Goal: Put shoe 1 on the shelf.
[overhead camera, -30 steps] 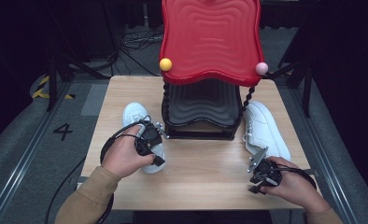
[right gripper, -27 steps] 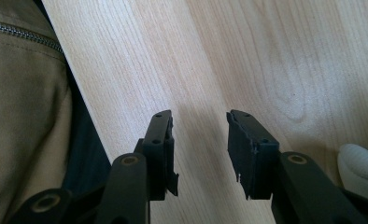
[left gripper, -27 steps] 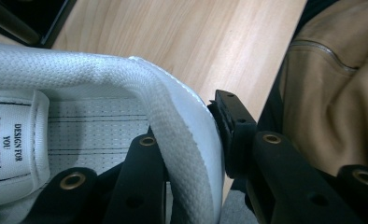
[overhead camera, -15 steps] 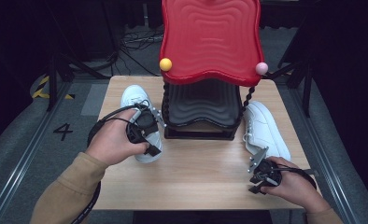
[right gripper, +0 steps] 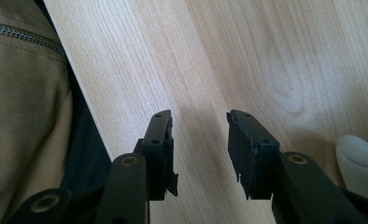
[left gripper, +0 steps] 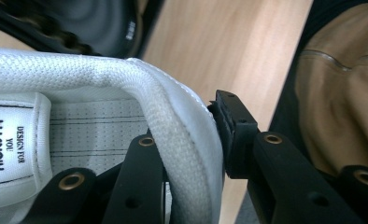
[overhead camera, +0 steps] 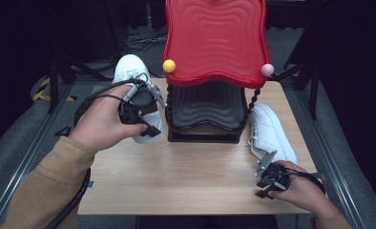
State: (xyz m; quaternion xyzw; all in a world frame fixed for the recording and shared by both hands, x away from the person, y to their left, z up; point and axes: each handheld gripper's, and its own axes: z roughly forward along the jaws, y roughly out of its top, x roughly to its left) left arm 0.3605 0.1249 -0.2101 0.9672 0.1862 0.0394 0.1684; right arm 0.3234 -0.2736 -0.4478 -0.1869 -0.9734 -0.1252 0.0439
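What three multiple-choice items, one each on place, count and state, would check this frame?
1. Where does the right-hand shoe lie?
A. on the red shelf
B. on the table beside the rack
C. on the floor

2. How many white shoes show?
A. one
B. two
C. three

3. How is the left gripper?
A. open, empty
B. shut on the left shoe's collar
C. resting on the table

Key: B, it lies on the wood by the rack; B, one on each side; B, the jaws pinch the heel collar.
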